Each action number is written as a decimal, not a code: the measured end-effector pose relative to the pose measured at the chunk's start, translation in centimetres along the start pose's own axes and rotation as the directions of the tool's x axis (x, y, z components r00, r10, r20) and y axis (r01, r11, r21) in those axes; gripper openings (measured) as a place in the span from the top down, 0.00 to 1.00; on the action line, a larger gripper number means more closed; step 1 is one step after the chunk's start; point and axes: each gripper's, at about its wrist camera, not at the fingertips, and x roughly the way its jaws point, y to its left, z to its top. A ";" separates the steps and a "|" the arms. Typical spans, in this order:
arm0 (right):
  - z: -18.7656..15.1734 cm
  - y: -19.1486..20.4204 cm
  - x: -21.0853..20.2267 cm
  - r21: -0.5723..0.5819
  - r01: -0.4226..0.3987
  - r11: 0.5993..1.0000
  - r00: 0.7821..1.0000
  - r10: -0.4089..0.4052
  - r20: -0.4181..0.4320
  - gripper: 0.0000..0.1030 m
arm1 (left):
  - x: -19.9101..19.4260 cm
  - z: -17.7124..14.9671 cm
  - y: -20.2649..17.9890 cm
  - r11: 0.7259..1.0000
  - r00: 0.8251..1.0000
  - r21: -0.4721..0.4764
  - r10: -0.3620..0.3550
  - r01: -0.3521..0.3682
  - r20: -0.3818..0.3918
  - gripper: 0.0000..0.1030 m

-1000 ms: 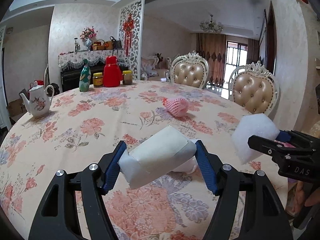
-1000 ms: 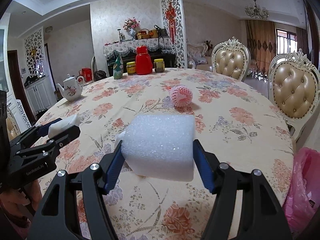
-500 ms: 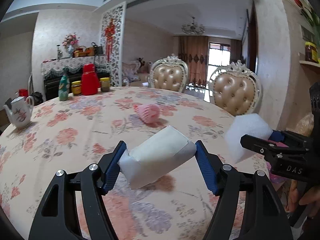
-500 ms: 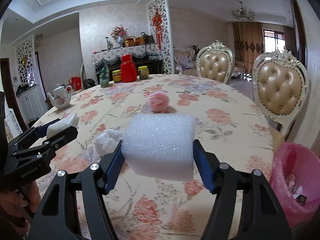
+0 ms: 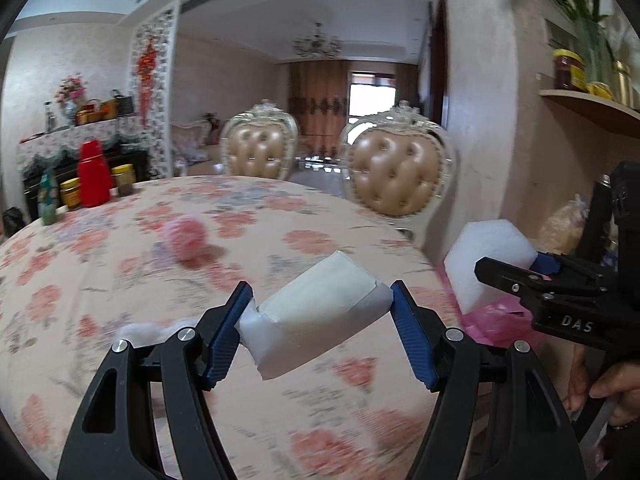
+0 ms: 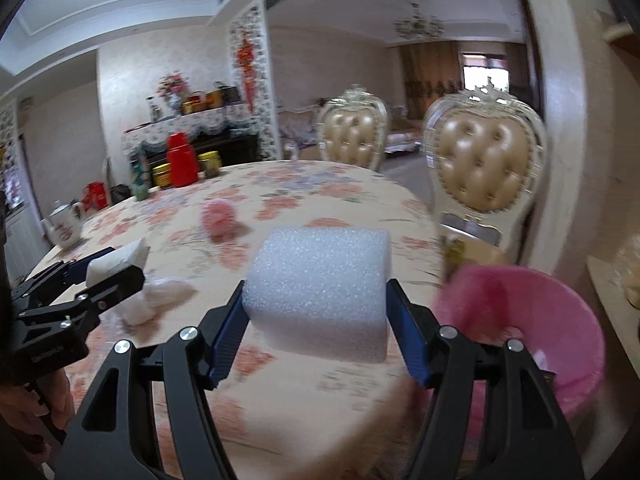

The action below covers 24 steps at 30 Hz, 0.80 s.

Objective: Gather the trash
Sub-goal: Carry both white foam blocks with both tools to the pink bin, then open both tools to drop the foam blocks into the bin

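- Left wrist view: the left gripper (image 5: 320, 312) is closed about halfway on a white packet (image 5: 316, 314), its blue pads pressing both ends. The packet's long axis runs across the jaws, tilted, its right end higher and farther. It hangs above the near part of the flowered table (image 5: 100, 248). A pink ball (image 5: 186, 238) lies farther off on the cloth. At right, the right gripper (image 5: 516, 276) holds a foam block (image 5: 486, 262) past the table edge.
- Right wrist view: the right gripper (image 6: 316, 308) is clamped about halfway on the foam block (image 6: 320, 288), whose long axis lies level across the jaws, over the table's near right edge. The pink bin (image 6: 560, 320) stands just right. At left, the left gripper (image 6: 108, 272) carries the packet (image 6: 118, 258).
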 end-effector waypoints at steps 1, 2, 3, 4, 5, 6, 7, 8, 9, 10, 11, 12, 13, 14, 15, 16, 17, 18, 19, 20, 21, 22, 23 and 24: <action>-0.2 -1.3 -0.2 0.017 0.022 1.000 1.000 -0.022 0.000 0.37 | 0.4 0.1 -0.5 1.000 1.000 0.006 -0.012 0.012 -0.003 0.36; -0.3 -1.9 -0.3 0.025 0.032 0.999 0.999 -0.032 0.001 0.37 | 1.1 0.3 -1.4 0.999 0.999 0.016 -0.032 0.033 -0.006 0.36; -0.5 -3.2 -0.6 0.038 0.055 0.998 0.998 -0.055 0.002 0.37 | 1.6 0.4 -2.1 0.999 0.999 0.022 -0.047 0.047 -0.009 0.36; -0.6 -3.9 -0.7 0.045 0.069 0.997 0.998 -0.069 0.001 0.37 | 2.3 0.6 -2.8 0.997 0.998 0.028 -0.066 0.066 -0.013 0.36; -0.8 -4.9 -0.8 0.054 0.084 0.995 0.996 -0.084 0.000 0.37 | 3.1 0.8 -3.6 0.996 0.996 0.033 -0.088 0.088 -0.020 0.36; -0.9 -6.0 -1.0 0.066 0.104 0.992 0.995 -0.104 -0.002 0.37 | 3.7 0.9 -4.3 0.994 0.994 0.038 -0.103 0.104 -0.025 0.36; -1.1 -7.0 -1.2 0.076 0.119 0.990 0.993 -0.119 -0.005 0.37 | 4.3 1.1 -4.9 0.992 0.993 0.042 -0.117 0.118 -0.029 0.36; -1.3 -8.2 -1.3 0.088 0.138 0.987 0.990 -0.138 -0.009 0.37 | 5.0 1.3 -5.9 0.989 0.990 0.049 -0.137 0.138 -0.032 0.36; -1.4 -8.9 -1.3 0.096 0.150 0.984 0.989 -0.149 -0.013 0.37 | 5.6 1.4 -6.6 0.987 0.988 0.056 -0.151 0.152 -0.036 0.36; -1.6 -10.1 -1.3 0.109 0.163 0.981 0.987 -0.162 -0.018 0.36 | 6.2 1.6 -7.3 0.984 0.985 0.062 -0.165 0.168 -0.041 0.36; -1.7 -10.6 -1.3 0.117 0.169 0.979 0.986 -0.167 -0.022 0.36 | 6.6 1.8 -8.7 0.979 0.981 0.067 -0.189 0.192 -0.048 0.36; -1.9 -11.6 -1.3 0.131 0.179 0.975 0.984 -0.176 -0.028 0.36 | 7.1 2.0 -9.4 0.975 0.977 0.069 -0.206 0.209 -0.052 0.36; -2.0 -12.3 -1.2 0.140 0.188 0.972 0.982 -0.185 -0.034 0.36 | 7.5 2.2 -9.9 0.973 0.975 0.071 -0.215 0.219 -0.054 0.36; -2.0 -12.9 -1.1 0.145 0.196 0.970 0.980 -0.193 -0.039 0.36 | 8.3 2.5 -11.0 0.969 0.971 0.078 -0.231 0.235 -0.059 0.35; -2.2 -13.7 -1.1 0.151 0.206 0.967 0.978 -0.202 -0.042 0.36 | 8.7 2.6 -11.5 0.966 0.969 0.082 -0.241 0.245 -0.063 0.35; -2.2 -14.3 -1.1 0.157 0.213 0.964 0.977 -0.208 -0.044 0.36 | 9.2 2.8 -12.1 0.962 0.965 0.084 -0.255 0.260 -0.069 0.35; -2.2 -14.6 -1.0 0.161 0.216 0.963 0.976 -0.211 -0.044 0.36 | 9.9 3.0 -12.9 0.956 0.959 0.086 -0.274 0.280 -0.077 0.35; -2.3 -15.2 -1.0 0.165 0.220 0.961 0.975 -0.216 -0.045 0.36 | 10.5 3.2 -13.6 0.953 0.956 0.089 -0.282 0.289 -0.082 0.35; -2.3 -15.5 -1.0 0.166 0.222 0.961 0.975 -0.218 -0.046 0.36 | 11.0 3.4 -14.1 0.951 0.954 0.093 -0.289 0.296 -0.085 0.35; -2.4 -16.0 -0.9 0.167 0.223 0.960 0.975 -0.219 -0.047 0.36 | 11.7 3.6 -14.8 0.946 0.950 0.096 -0.300 0.308 -0.091 0.35; -2.6 -16.5 -0.9 0.166 0.225 0.960 0.974 -0.220 -0.050 0.36 | 12.2 3.8 -15.3 0.943 0.946 0.097 -0.309 0.318 -0.096 0.35; -2.7 -16.9 -0.7 0.166 0.227 0.960 0.974 -0.221 -0.053 0.36 | 12.7 4.0 -15.8 0.941 0.944 0.097 -0.314 0.323 -0.099 0.35; -2.8 -17.2 -0.6 0.166 0.229 0.959 0.973 -0.223 -0.058 0.36 | 13.4 4.2 -16.5 0.938 0.941 0.096 -0.323 0.332 -0.102 0.35; -3.0 -17.8 -0.5 0.171 0.231 0.958 0.973 -0.223 -0.063 0.36 | 14.0 4.4 -17.0 0.935 0.937 0.092 -0.332 0.342 -0.107 0.35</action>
